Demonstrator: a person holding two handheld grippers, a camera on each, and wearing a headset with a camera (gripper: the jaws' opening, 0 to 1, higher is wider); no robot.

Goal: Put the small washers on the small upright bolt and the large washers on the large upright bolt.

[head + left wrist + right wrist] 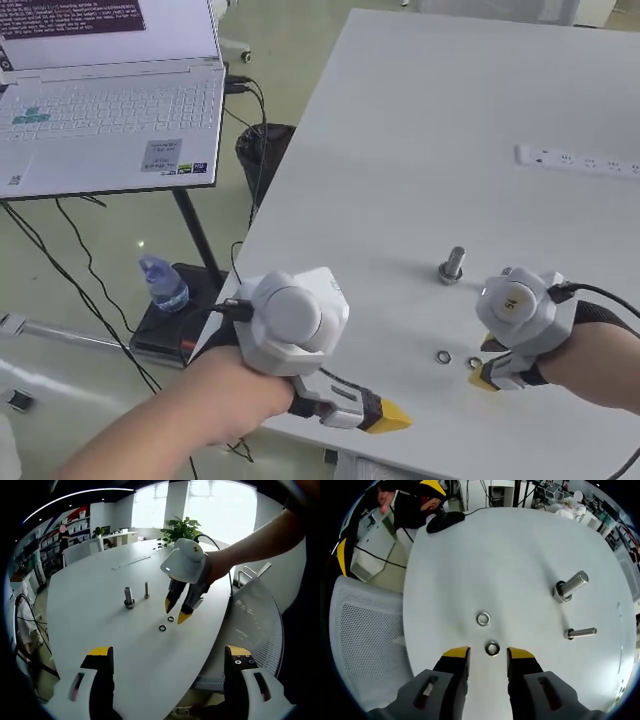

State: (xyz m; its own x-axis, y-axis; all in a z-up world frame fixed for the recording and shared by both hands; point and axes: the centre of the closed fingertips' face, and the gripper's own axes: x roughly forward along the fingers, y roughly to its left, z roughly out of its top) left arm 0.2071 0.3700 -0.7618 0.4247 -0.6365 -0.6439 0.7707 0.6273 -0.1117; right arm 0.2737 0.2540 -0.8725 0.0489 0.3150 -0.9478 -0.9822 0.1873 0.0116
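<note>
Two metal washers (483, 618) (492, 648) lie flat on the white table (510, 555). My right gripper (488, 656) hangs open just above the nearer washer, which sits between its yellow fingertips (456, 653). To the right stand the large bolt (572, 585) and the thin small bolt (581, 632), both bare. In the head view the right gripper (486, 363) hovers over the washers (443, 356), with the large bolt (452, 265) behind. My left gripper (385, 420) is held open at the table's near edge, holding nothing; its wide jaws (168, 655) face the right gripper (176, 612) and both bolts (129, 596).
An open laptop (110, 100) stands on a stand to the left, with cables and a water bottle (160, 280) below. A white power strip (575, 160) lies at the far right of the table. A mesh chair (365, 630) stands beside the table edge.
</note>
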